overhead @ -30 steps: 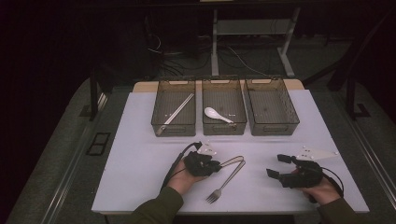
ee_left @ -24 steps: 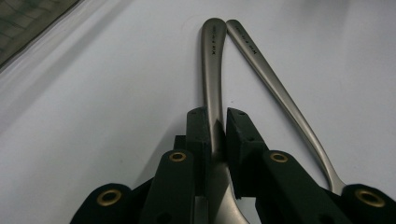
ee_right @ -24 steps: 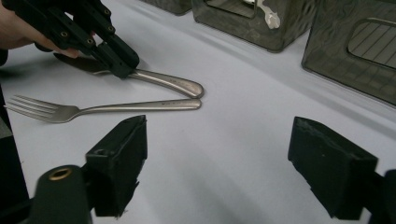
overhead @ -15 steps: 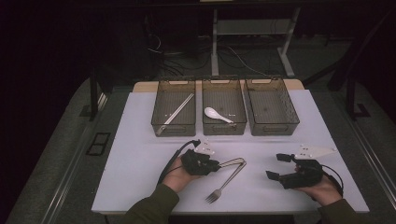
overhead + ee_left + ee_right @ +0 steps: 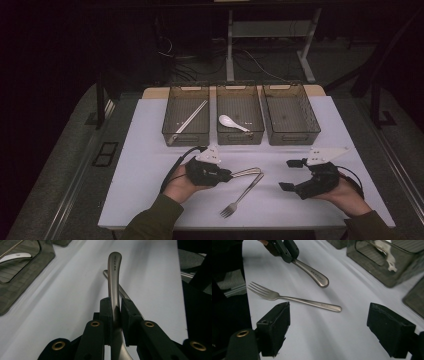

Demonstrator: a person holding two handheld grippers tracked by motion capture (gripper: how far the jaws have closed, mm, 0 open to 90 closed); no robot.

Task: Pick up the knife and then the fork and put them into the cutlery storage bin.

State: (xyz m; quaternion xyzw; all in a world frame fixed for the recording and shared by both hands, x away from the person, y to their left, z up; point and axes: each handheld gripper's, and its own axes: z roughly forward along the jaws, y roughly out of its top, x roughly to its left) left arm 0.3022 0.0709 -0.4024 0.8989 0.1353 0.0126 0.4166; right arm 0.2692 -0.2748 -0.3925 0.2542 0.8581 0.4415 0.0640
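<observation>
My left gripper (image 5: 227,175) is shut on the neck of a metal utensil (image 5: 247,172), with the handle pointing right just above the white table. Its own view has the jaws pinching the utensil (image 5: 113,270), whose head is hidden behind them. A metal fork (image 5: 242,195) lies flat on the table just beneath, tines toward the front edge. At the right, my right gripper (image 5: 289,174) is open and holds nothing. Its jaws stand wide apart and face the fork (image 5: 294,299) and the held handle (image 5: 314,275).
Three dark mesh bins stand in a row at the back of the table (image 5: 150,165). The left bin (image 5: 172,131) holds chopsticks, the middle bin (image 5: 240,136) a white spoon (image 5: 231,121), and the right bin (image 5: 291,115) looks bare. Dark floor surrounds the table.
Both hands have risen a little off the table. The left gripper keeps its hold on the utensil; the fork has not moved.
</observation>
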